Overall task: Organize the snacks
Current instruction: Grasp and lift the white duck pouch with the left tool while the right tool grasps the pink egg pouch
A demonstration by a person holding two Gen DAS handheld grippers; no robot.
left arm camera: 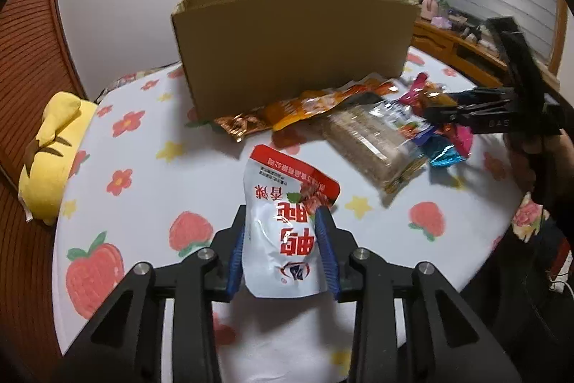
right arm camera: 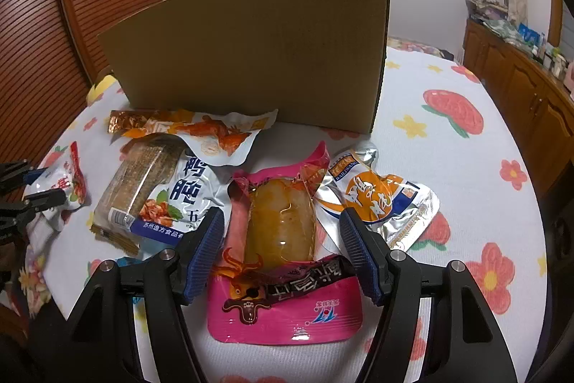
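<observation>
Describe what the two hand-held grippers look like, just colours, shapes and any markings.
Each hand-held gripper is a matte black angular frame with triangular cut-outs and round silver bolt heads. The left hand-held gripper and the right hand-held gripper both carry two fingers faced with ribbed blue pads. The left view shows the right one from the side, with faint embossed lettering I cannot read.

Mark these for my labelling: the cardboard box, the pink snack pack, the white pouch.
cardboard box [right arm camera: 251, 52], right wrist view, front wall.
pink snack pack [right arm camera: 287, 314], right wrist view, lower pink panel.
white pouch [left arm camera: 276, 239], left wrist view, printed front.
</observation>
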